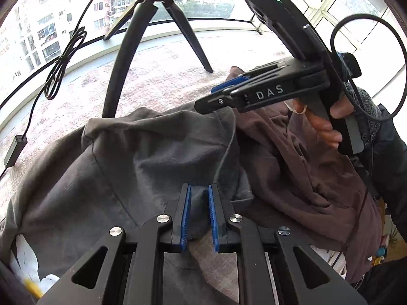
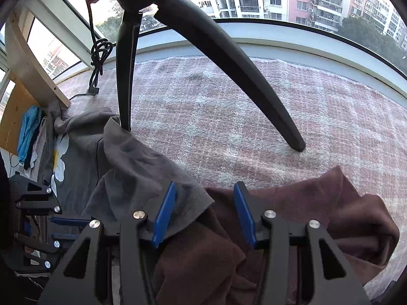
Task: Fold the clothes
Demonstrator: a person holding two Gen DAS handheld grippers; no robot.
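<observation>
A grey T-shirt (image 1: 122,157) with a white flower print lies rumpled on the checked pink cloth. A brown garment (image 1: 305,167) lies beside it to the right. My left gripper (image 1: 199,190) hovers over the grey shirt's hem with a narrow gap between its blue pads; grey fabric shows between them. My right gripper (image 2: 204,190) is open above the seam where the grey shirt (image 2: 142,172) overlaps the brown garment (image 2: 305,216). In the left wrist view the right gripper (image 1: 223,86) is near the shirt's far edge.
A black tripod (image 2: 229,76) stands on the checked cloth (image 2: 254,117), one leg touching the grey shirt. A cable with an adapter (image 1: 15,150) runs along the left. A window sill (image 1: 178,28) bounds the far side. More clothes (image 2: 28,132) hang at left.
</observation>
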